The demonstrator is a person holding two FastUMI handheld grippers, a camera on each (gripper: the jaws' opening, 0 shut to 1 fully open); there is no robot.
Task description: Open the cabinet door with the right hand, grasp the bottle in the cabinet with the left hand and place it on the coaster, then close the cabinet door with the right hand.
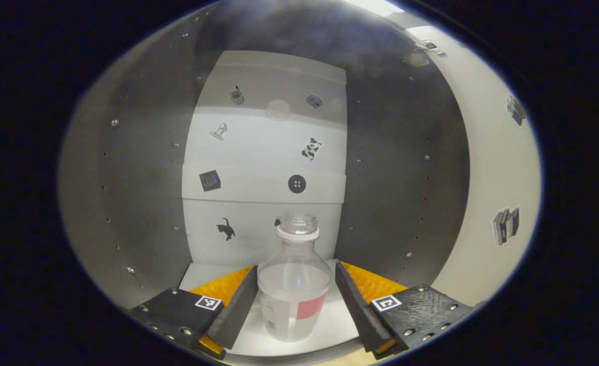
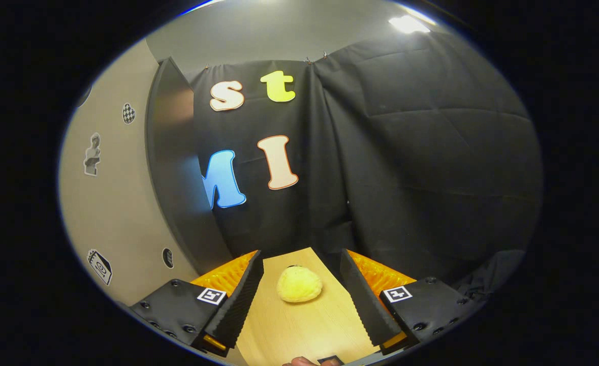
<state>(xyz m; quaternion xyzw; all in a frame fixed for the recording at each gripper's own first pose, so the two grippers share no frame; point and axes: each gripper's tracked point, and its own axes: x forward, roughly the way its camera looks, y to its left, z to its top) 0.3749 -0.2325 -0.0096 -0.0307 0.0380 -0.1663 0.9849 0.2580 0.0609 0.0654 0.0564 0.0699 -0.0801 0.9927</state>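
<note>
Left gripper view: left gripper [image 1: 296, 305] inside open cabinet [image 1: 401, 168], fingers wide, straddling clear glass bottle [image 1: 294, 284] on white shelf [image 1: 329, 325] without touching, grasp step, closing next; right gripper view: right gripper [image 2: 299, 300] fingers wide, empty, over table [image 2: 299, 330] near yellow fluffy ball [image 2: 299, 284], cabinet door [image 2: 177, 168] swung open.

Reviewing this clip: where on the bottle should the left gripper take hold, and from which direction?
Grip the bottle on its wide lower body, coming straight in from the cabinet's open front, as the left gripper is now placed. It stands upright on the shelf, so a finger on each side fits. The body is straight-sided there; higher up it tapers to a narrow neck, a likely poorer hold.
</note>
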